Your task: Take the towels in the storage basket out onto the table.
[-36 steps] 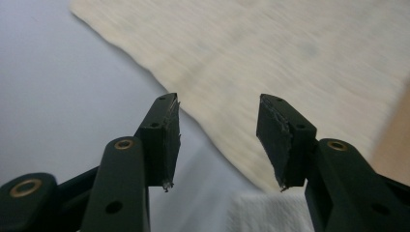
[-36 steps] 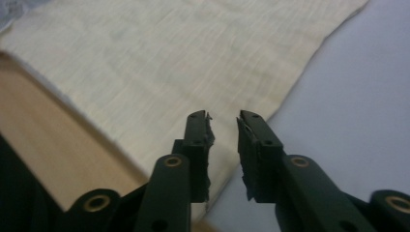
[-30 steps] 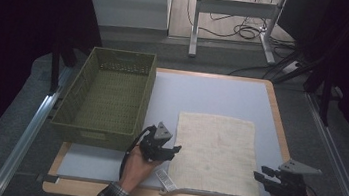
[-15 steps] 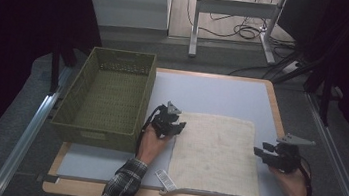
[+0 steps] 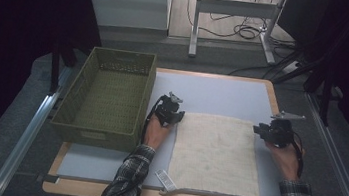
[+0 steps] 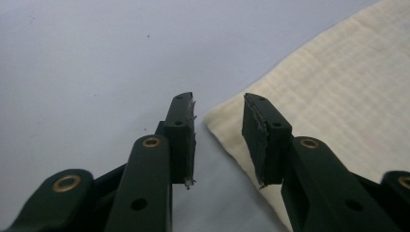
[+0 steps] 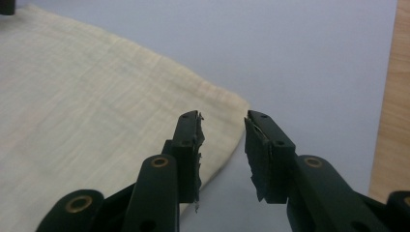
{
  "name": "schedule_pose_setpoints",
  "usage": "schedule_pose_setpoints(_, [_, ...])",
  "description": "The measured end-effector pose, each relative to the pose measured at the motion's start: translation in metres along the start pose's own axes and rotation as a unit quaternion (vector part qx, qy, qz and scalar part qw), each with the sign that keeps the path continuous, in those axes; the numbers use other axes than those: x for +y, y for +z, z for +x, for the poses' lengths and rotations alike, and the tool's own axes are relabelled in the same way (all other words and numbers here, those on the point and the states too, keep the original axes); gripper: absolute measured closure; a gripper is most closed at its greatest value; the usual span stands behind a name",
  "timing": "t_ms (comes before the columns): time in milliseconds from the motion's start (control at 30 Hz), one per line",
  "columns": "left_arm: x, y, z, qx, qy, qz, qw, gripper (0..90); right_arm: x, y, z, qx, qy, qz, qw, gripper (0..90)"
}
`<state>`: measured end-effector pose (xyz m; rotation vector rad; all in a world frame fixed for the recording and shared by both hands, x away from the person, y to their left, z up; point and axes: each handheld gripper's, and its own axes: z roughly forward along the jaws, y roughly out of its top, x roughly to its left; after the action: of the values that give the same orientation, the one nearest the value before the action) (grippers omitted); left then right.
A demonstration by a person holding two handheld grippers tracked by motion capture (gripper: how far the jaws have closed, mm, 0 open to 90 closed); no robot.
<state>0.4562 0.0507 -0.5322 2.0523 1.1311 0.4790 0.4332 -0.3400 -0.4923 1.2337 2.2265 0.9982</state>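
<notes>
Grey tabletop (image 5: 223,96) — green basket (image 5: 106,100) empty; both grippers' jaws closing, still spread, at cloth (image 5: 216,153) corners.

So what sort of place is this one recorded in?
Most likely a lab or workshop recording station, not a home: a wood-edged worktable with a grey mat, dark curtains on both sides, and loose cables on the floor by a metal desk frame behind.

Left gripper (image 5: 174,116) and right gripper (image 5: 260,130) are hovering low, jaws parted, just been closing, nothing between; both forearms are reaching forward.
</notes>
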Motion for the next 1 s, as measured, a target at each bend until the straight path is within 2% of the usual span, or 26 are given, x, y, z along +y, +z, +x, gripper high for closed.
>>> schedule_pose_setpoints(167, [0.001,0.003,0.008,0.001,-0.006,-0.003,1.0000,60.4,0.007,0.019,-0.006,-0.012,0.002,0.003,0.9999,65.6])
schedule_pose_setpoints(233, [0.001,0.005,0.009,-0.006,-0.010,-0.004,0.9999,58.8,0.009,0.025,-0.007,-0.012,0.005,0.002,0.9999,64.3])
schedule_pose_setpoints(333, [0.000,0.010,0.005,-0.008,0.001,-0.002,1.0000,55.4,0.010,0.034,-0.008,-0.007,0.007,0.007,0.9999,62.0])
schedule_pose_setpoints(467, [0.002,0.013,0.003,-0.007,0.009,-0.001,0.9999,53.3,0.009,0.042,-0.007,-0.016,-0.008,0.025,0.9995,61.4])
schedule_pose_setpoints(500, [0.002,0.013,0.003,-0.010,0.007,0.000,0.9999,54.2,0.007,0.044,-0.007,-0.020,-0.012,0.031,0.9992,61.6])
schedule_pose_setpoints(567, [0.002,0.013,0.003,-0.021,-0.007,0.005,0.9997,58.1,0.006,0.044,-0.008,-0.014,-0.009,0.024,0.9996,64.0])
schedule_pose_setpoints(667, [0.004,0.014,0.004,-0.026,-0.010,0.011,0.9996,60.3,0.004,0.044,-0.008,-0.001,-0.004,0.017,0.9998,73.7])
schedule_pose_setpoints(733, [0.005,0.013,0.005,-0.036,-0.010,0.019,0.9991,65.4,0.004,0.045,-0.005,0.003,-0.007,0.015,0.9999,80.4])
schedule_pose_setpoints(767, [0.006,0.012,0.005,-0.040,-0.008,0.022,0.9989,69.9,0.004,0.045,-0.004,0.002,-0.012,0.017,0.9998,83.1])
schedule_pose_setpoints(833, [0.006,0.012,0.002,-0.048,0.002,0.022,0.9986,84.9,0.006,0.045,0.000,-0.003,-0.027,0.024,0.9993,85.5])
schedule_pose_setpoints(900, [0.009,0.012,0.001,-0.045,0.013,0.027,0.9986,86.5,0.009,0.045,0.002,-0.017,-0.039,0.030,0.9986,86.1])
schedule_pose_setpoints(967, [0.010,0.012,0.001,-0.023,0.022,0.019,0.9993,87.2,0.012,0.045,0.003,-0.026,-0.042,0.028,0.9984,86.2])
schedule_pose_setpoints(1000, [0.011,0.013,0.002,-0.017,0.020,0.010,0.9996,87.2,0.014,0.045,0.003,-0.028,-0.040,0.024,0.9985,86.2])
